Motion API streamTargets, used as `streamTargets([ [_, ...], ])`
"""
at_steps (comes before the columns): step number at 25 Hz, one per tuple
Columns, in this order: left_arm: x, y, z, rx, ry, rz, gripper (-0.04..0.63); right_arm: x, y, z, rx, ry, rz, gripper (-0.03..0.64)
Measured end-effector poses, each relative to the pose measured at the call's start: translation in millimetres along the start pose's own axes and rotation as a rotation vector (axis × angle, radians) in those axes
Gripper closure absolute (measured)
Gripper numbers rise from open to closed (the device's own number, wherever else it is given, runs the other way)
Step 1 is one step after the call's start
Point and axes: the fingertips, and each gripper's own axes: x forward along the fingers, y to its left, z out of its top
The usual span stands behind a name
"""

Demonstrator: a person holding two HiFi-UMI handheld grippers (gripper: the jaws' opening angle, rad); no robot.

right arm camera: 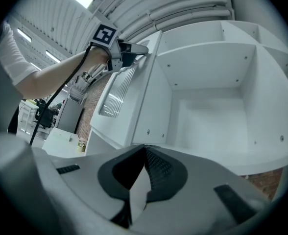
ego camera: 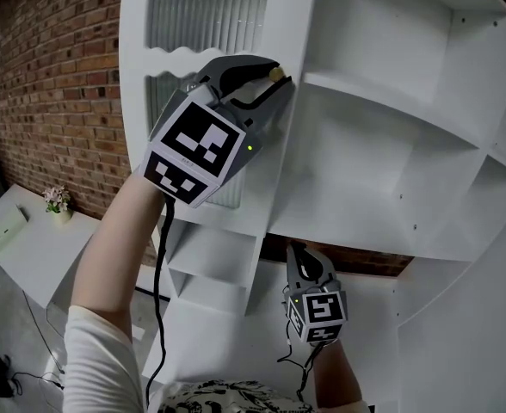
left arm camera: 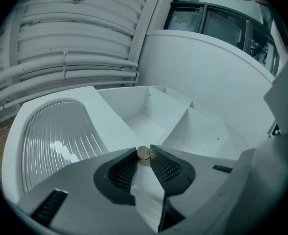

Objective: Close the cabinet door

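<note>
The cabinet door [ego camera: 279, 170], white-framed with a ribbed glass panel [ego camera: 206, 15], was seen standing open, swung out from the white cabinet [ego camera: 391, 144], at about 11 o'clock in the head view. Its small brass knob [ego camera: 277, 72] was found at the door's 3 o'clock edge, just beside the open shelf compartments. The knob was clamped in the left gripper [ego camera: 273, 77], with both ribbed pads [left arm camera: 166, 168] pressed against it. The right gripper [ego camera: 296, 252] was held lower, at about 6 o'clock, apart from the door, its jaws brought together on nothing. A brick wall [ego camera: 46, 76] was seen at 9 o'clock, and a small flower pot [ego camera: 58, 203] on a white table [ego camera: 42, 261] at 8 o'clock.
</note>
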Motion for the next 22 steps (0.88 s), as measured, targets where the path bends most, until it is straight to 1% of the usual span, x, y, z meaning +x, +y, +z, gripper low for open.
streamTargets([
  [4,5,0,-4,0.013,0.003,0.008,0.500,4,-3,3,-0.001,-0.007,0.012,0.609],
  [11,2,2,-4,0.007,0.004,0.008,0.500,9,6,-3,0.013,0.005,0.031,0.609],
  [13,0,4,-4,-0.022,-0.019,0.020,0.499,7,11,-4,0.014,0.008,0.033,0.609],
  [17,-4,2,-4,-0.146,-0.086,0.069,0.485,0,19,-8,0.030,0.010,0.023,0.609],
  [18,-8,-3,-4,-0.163,-0.092,0.073,0.468,-2,22,-10,0.038,0.013,0.020,0.609],
  [20,-16,-10,-5,-0.181,-0.097,0.075,0.408,-6,33,-16,0.056,0.025,0.022,0.609],
  [21,-22,-11,-6,-0.196,-0.104,0.081,0.411,-8,40,-19,0.062,0.033,0.026,0.609],
  [22,-28,-9,-7,-0.220,-0.112,0.095,0.445,-9,47,-22,0.066,0.041,0.030,0.609],
])
